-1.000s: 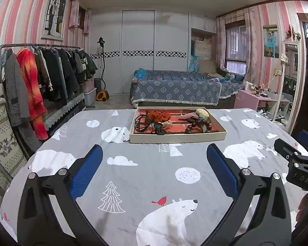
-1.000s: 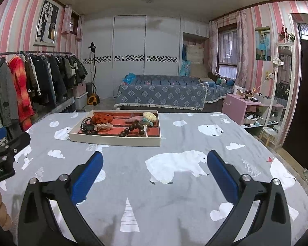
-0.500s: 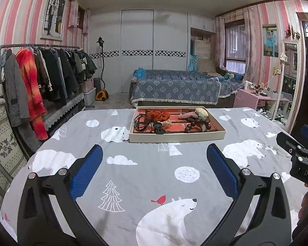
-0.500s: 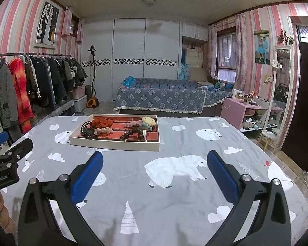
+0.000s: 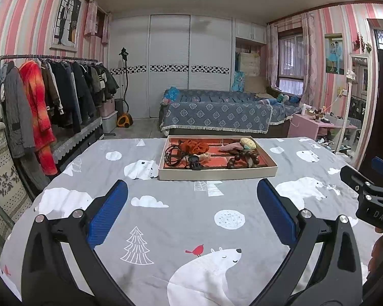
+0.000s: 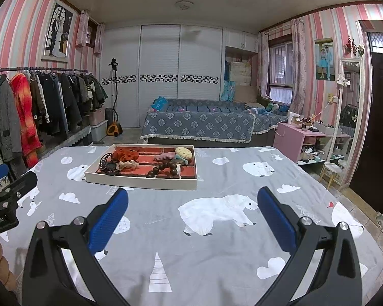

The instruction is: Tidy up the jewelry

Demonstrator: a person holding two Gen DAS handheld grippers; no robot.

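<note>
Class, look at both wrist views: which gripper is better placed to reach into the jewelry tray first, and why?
Probably the left gripper: the tray lies straight ahead between its open fingers. From the right gripper, also open, the tray sits off to the left.

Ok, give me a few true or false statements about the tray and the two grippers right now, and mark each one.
1. The tray sits on the polar-bear cloth. True.
2. The left gripper is shut on a bracelet. False: it is open and holds nothing.
3. The dark bead bracelet lies inside the tray. True.
4. The right gripper is touching the tray. False: it is open, short of the tray.
5. The tray is empty. False: it holds several pieces.
</note>
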